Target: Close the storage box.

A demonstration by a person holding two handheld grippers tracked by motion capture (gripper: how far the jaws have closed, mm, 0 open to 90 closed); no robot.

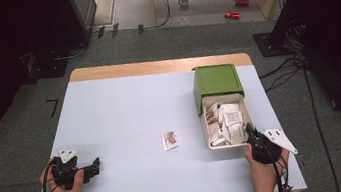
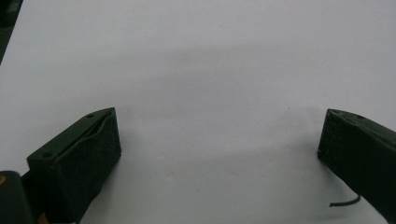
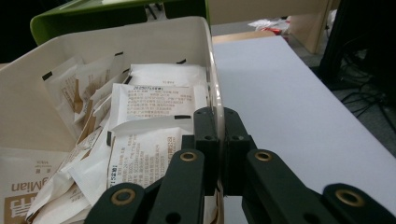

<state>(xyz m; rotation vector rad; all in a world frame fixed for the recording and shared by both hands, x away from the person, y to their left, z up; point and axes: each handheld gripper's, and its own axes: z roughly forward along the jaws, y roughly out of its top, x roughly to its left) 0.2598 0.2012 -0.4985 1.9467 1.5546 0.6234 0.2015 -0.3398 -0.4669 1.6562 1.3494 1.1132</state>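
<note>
Your right hand-held gripper (image 3: 216, 140) is clamped on the thin, stiff wall of the white tray (image 3: 28, 112), its light, soft packets (image 3: 154, 105) just left. Your left hand-held gripper (image 2: 219, 140) rests apart over bare tabletop (image 2: 196, 56).

The left gripper (image 1: 94, 163) is held in the person's left hand (image 1: 63, 189) at the near left of the table (image 1: 119, 108), and its 2 fingers (image 2: 79, 158) are spread wide apart, pointing toward the right. The right gripper (image 1: 248, 128) is held in the right hand (image 1: 264, 168) at the near right, pointing forward, and its 2 fingers (image 3: 205, 135) are seen pressed close together.
</note>
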